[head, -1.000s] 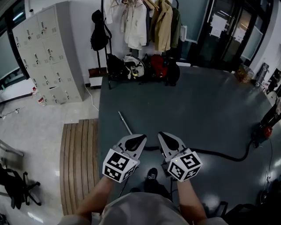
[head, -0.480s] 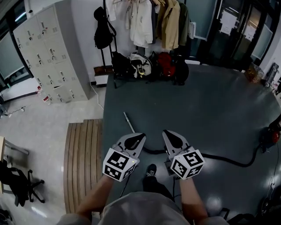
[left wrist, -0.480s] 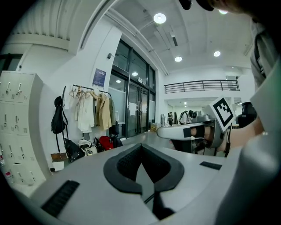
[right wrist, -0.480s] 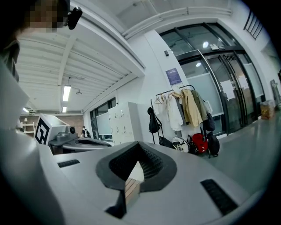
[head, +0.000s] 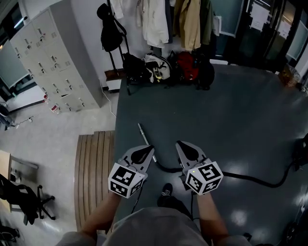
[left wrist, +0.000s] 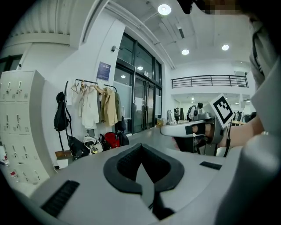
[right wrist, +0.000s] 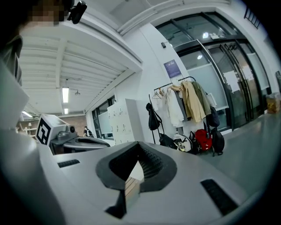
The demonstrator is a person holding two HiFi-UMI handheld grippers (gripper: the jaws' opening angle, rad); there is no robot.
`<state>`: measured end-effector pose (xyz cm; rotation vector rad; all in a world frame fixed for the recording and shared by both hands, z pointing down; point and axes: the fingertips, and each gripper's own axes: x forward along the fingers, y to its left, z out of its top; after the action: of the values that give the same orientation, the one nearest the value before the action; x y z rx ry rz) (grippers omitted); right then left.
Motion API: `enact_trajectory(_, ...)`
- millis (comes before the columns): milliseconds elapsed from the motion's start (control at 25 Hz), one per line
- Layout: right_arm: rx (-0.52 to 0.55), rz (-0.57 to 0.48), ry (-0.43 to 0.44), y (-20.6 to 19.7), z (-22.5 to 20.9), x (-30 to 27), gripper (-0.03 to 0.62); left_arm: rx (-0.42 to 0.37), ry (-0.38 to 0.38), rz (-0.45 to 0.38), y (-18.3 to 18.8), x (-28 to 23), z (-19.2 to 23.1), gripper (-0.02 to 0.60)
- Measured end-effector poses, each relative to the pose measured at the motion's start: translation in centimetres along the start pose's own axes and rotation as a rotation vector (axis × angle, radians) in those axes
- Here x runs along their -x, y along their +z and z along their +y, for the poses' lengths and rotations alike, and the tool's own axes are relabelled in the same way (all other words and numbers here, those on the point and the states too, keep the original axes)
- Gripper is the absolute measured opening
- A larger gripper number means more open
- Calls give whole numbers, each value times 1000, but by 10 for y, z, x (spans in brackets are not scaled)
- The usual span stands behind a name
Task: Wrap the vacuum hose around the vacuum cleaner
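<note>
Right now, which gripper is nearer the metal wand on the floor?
Left. In the head view the left gripper overlaps the near end of the metal wand; the right gripper is off to its right.

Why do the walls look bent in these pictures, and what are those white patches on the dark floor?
Head view: the wide lens bows the lockers; the white patches on the floor are reflected ceiling light, near the vacuum hose. Left gripper view: black rounded corners, and the ceiling lamp flares. Right gripper view: the same curving bends the glass doors.
</note>
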<state>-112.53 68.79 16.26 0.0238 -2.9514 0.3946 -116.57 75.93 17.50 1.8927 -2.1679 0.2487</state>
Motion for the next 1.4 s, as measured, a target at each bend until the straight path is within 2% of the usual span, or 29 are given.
enact_trajectory(200,-25,27,23,-5,-36,-15,6,-26,17,60,-2,-33,9,8)
enact_trajectory(440,-2,28,73,-8,-48,-31,6,-63,51,114,-3,-49,16,8)
enact_trajectory(600,51,25,107,-3,-48,-41,6,-66,29,108,1,-57,20,8)
enact_trajectory(800,90,28,86,-4,-49,-48,6,-68,3,104,-2,-75,31,8)
enact_trajectory(960,99,49,41,-14,-54,-56,6,-69,-58,87,-7,-93,39,8)
enact_trajectory(1160,107,79,8,-19,-55,-80,6,-3,-174,56,-11,-111,57,8)
enact_trajectory(1280,107,85,24,-24,-49,-92,6,-18,-213,78,-26,-125,71,8)
enact_trajectory(1400,126,128,-11,-31,-55,-108,6,-33,-255,64,-29,-138,83,8)
